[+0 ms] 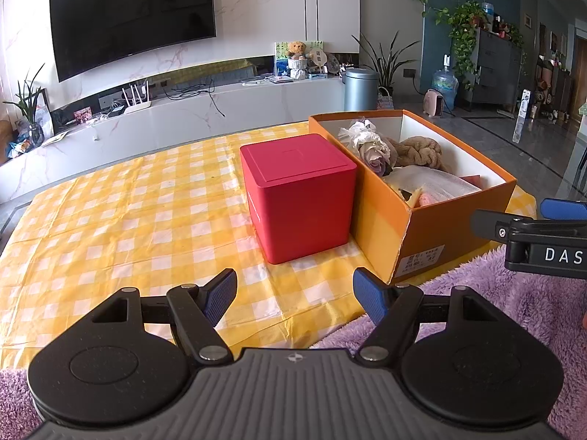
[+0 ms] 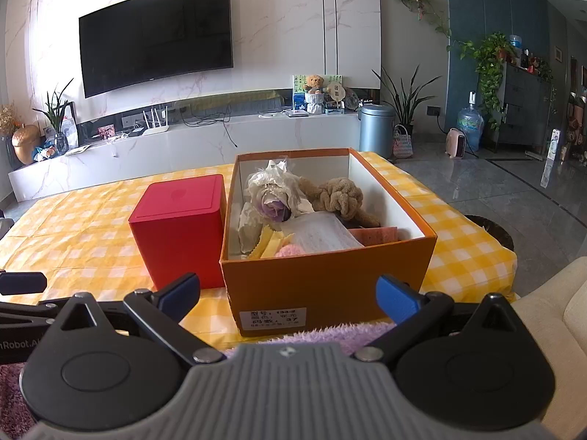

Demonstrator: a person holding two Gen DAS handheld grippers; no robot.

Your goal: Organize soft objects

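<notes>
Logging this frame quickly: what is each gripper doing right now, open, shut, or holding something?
Left gripper: open, holding nothing, over the checked tablecloth.
Right gripper: open, holding nothing, facing the orange box.

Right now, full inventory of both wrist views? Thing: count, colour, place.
Tablecloth: 1, yellow-white check, covers table.
Red box: 1, red, lid on, left of the shoebox.
Shoebox: 1, orange, open, on the cloth.
Knotted plush: 1, tan, in shoebox, rear.
Wrapped flower: 1, lilac in white wrap, in shoebox, rear left.
Folded cloth: 1, white, in shoebox, centre.
Fuzzy fabric: 1, purple, near edge, under the grippers.
TV: 1, black, on the wall.
Teddy bear: 1, brown, TV shelf.
Bin: 1, grey, floor.
Left gripper: open, empty.
Right gripper: open, empty.
</notes>
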